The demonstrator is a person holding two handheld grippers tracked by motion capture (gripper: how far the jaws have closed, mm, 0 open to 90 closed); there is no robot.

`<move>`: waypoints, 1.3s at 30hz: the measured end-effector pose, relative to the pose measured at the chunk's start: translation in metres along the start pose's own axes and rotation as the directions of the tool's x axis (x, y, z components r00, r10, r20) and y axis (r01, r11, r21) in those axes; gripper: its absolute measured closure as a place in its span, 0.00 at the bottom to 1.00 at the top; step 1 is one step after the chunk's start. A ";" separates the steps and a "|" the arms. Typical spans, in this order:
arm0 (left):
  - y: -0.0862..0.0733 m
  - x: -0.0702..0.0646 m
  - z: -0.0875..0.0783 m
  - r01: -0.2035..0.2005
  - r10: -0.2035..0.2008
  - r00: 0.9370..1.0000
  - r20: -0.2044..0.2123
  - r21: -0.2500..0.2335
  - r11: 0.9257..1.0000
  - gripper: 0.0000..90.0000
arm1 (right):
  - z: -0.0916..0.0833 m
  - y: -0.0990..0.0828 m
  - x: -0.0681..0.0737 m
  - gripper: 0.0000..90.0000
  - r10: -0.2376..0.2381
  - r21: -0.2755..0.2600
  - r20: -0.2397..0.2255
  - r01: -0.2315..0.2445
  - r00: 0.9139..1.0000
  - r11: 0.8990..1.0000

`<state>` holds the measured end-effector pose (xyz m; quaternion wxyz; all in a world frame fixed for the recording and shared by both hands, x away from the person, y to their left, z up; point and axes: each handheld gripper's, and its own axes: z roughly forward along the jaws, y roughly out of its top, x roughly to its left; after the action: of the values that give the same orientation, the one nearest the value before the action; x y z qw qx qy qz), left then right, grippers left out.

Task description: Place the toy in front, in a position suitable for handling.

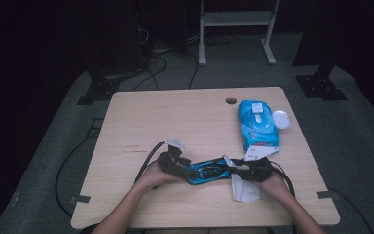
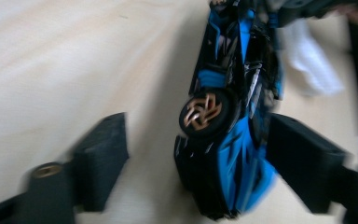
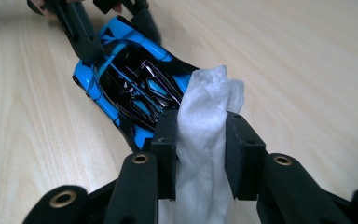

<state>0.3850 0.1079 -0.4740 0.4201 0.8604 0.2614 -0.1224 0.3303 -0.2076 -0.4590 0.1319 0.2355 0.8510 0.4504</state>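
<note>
Pinched between the right gripper's (image 3: pixel 200 154) two black jaws, nearest the lens: crumpled white wet wipe (image 3: pixel 204 135), bunched upright, top just against the tail of the blue and black toy sports car (image 3: pixel 130 88); lies tipped on its side on the pale wooden table (image 1: pixel 175 122), near the front edge, between both grippers; copper-spoked wheel (image 2: pixel 201 112) faces the left gripper view. Left gripper (image 1: pixel 177 163) spread wide around the car's nose; one jaw touching the blue bodywork, the other well apart from it on bare wood; cannot tell whether that counts as a grip. Farther back on the right, flat blue pack of wet wipes (image 1: pixel 257 126) with its round white lid (image 1: pixel 280 119) flipped open; beyond, grey carpet (image 1: pixel 360 131) and dark cables (image 1: pixel 73 161).
</note>
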 end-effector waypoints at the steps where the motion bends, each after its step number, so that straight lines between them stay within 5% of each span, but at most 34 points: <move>1: -0.001 0.000 0.001 -0.008 0.008 1.000 0.030 0.004 1.000 0.35 | -0.002 -0.001 0.003 0.75 -0.026 -0.003 0.023 0.026 0.999 1.000; 3: -0.003 -0.003 0.005 -0.018 0.018 0.996 0.088 0.001 1.000 0.49 | -0.004 -0.003 0.005 0.77 -0.019 -0.010 0.029 0.019 0.999 1.000; 4: -0.002 -0.005 0.006 -0.049 0.048 0.996 0.081 0.000 0.999 0.56 | -0.006 -0.004 0.005 0.82 -0.013 -0.013 0.030 0.013 0.999 1.000; 8: 0.001 -0.013 0.004 -0.161 0.162 0.986 0.034 -0.036 0.986 0.64 | -0.014 -0.004 0.001 0.90 0.012 -0.031 0.037 -0.011 0.999 0.999; 13: 0.003 -0.020 0.002 -0.231 0.227 0.972 -0.065 -0.067 0.971 0.71 | -0.015 -0.002 -0.005 0.93 0.030 -0.013 0.061 -0.029 0.998 0.999; 17: 0.003 -0.027 0.004 -0.359 0.346 0.921 -0.180 -0.044 0.932 0.72 | -0.024 0.009 -0.014 0.95 0.082 -0.027 0.090 -0.080 0.993 0.996; 18: 0.003 -0.027 0.004 -0.359 0.346 0.921 -0.180 -0.044 0.932 0.72 | -0.026 0.014 -0.014 0.95 0.089 -0.039 0.084 -0.086 0.993 0.996; 19: 0.003 -0.026 0.005 -0.378 0.361 0.909 -0.207 -0.047 0.925 0.73 | -0.028 0.021 -0.013 0.95 0.083 -0.050 0.078 -0.079 0.994 0.996; 21: 0.003 -0.024 0.005 -0.383 0.362 0.904 -0.227 -0.059 0.922 0.74 | -0.030 0.038 -0.007 0.95 0.060 -0.078 0.069 -0.055 0.996 0.995; 26: 0.002 -0.023 0.003 -0.401 0.377 0.898 -0.226 -0.070 0.913 0.74 | -0.023 0.084 0.005 0.95 0.027 -0.170 0.059 -0.017 0.998 0.985; 29: 0.001 -0.022 0.003 -0.393 0.367 0.903 -0.223 -0.087 0.915 0.74 | -0.005 0.103 0.008 0.95 0.016 -0.213 0.079 0.001 0.997 0.977; 32: -0.001 -0.021 0.002 -0.383 0.358 0.910 -0.211 -0.093 0.919 0.73 | 0.017 0.101 0.007 0.95 0.009 -0.176 0.080 0.005 0.997 0.984; 39: 0.000 -0.021 0.003 -0.391 0.365 0.906 -0.216 -0.091 0.916 0.71 | 0.038 0.074 0.001 0.76 -0.002 -0.046 0.092 0.006 0.996 0.999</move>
<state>0.3674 0.0979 -0.4671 0.4645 0.8727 0.1365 0.0636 0.3670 -0.1445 -0.4190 0.1773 0.2511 0.8339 0.4584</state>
